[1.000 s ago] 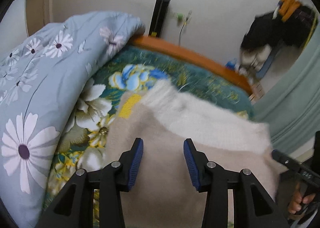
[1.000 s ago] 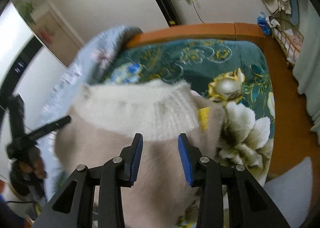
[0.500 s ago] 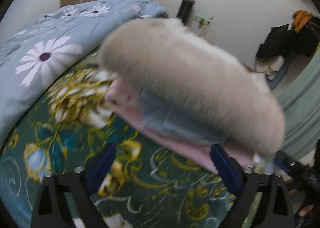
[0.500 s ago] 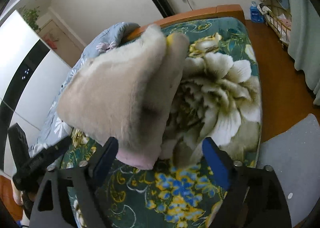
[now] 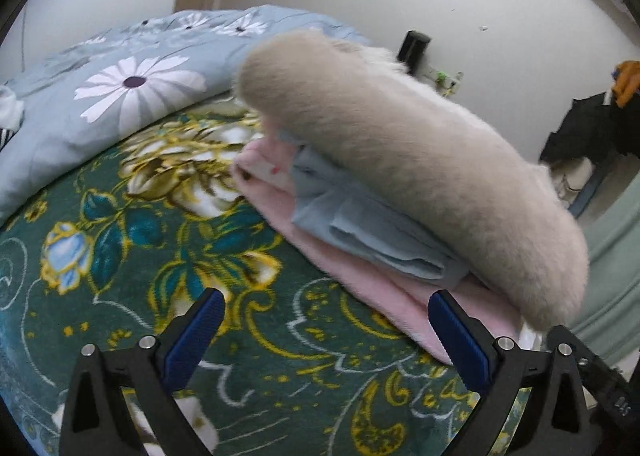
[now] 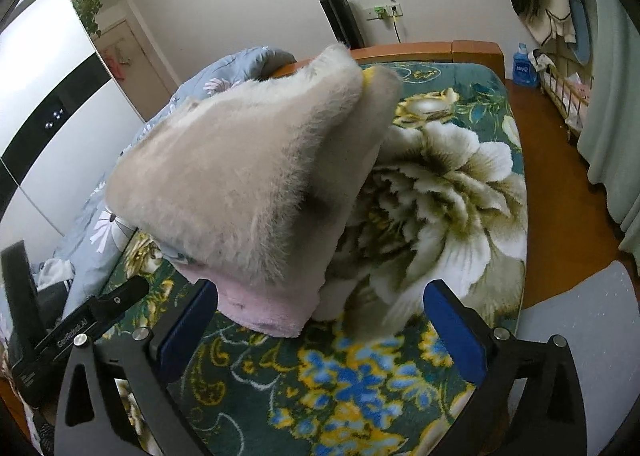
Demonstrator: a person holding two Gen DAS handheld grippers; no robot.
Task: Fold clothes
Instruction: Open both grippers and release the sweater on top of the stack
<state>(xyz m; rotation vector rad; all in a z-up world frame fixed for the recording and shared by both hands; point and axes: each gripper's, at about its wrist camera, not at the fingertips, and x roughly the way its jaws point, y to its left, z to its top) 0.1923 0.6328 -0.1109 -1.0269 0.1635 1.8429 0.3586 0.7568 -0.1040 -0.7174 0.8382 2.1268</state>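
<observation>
A folded fuzzy beige sweater (image 5: 420,167) lies on top of a stack on the bed. Under it are a folded light blue garment (image 5: 360,232) and a folded pink fleece garment (image 5: 372,288). In the right wrist view the beige sweater (image 6: 244,183) covers the pink garment (image 6: 264,312). My left gripper (image 5: 326,332) is open and empty, just in front of the stack. My right gripper (image 6: 320,320) is open and empty, close to the stack's near corner.
The stack rests on a green floral blanket (image 5: 160,240) covering the bed. A light blue daisy-print duvet (image 5: 120,95) is bunched at the left. The wooden bed frame (image 6: 432,51), the orange floor (image 6: 560,175) and curtains (image 6: 612,115) lie to the right.
Both grippers have opened wide and pulled back from the beige sweater, which now rests on the stack. In the last half second the views shifted only slightly.
</observation>
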